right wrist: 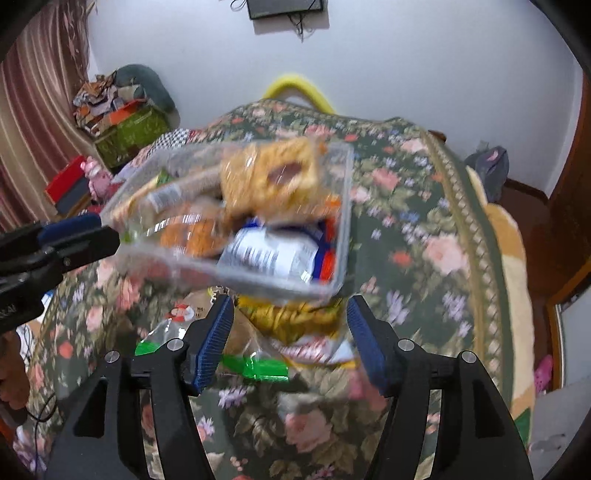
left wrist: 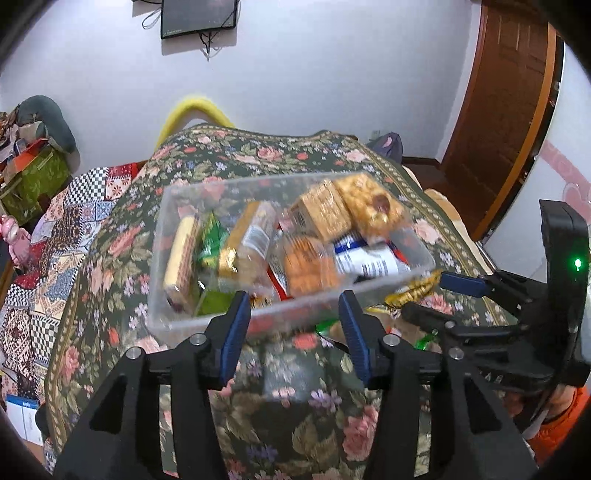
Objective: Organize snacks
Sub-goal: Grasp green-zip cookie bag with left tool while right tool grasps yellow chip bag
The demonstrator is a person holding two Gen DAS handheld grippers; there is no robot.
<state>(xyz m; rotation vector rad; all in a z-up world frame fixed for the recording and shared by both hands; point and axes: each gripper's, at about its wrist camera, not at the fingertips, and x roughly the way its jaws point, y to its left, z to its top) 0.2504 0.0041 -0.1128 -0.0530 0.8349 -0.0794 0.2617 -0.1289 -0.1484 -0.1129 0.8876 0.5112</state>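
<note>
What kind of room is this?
Probably a bedroom at home: a bed under a floral blanket, a wooden door, and a screen on the wall. A clear tub of snacks sits on the bed.

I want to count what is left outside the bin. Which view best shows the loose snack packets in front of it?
The right wrist view: the loose snack packets, yellow, white and green, lie beyond the open jaws. The left wrist view shows only a gold wrapper and green bits beside the clear bin, partly hidden by the right gripper.

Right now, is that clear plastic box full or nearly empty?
Nearly full. The clear box is lidless and packed with wrapped snacks; a golden cereal bar lies on top. More packets lie outside it on the floral cloth.
</note>
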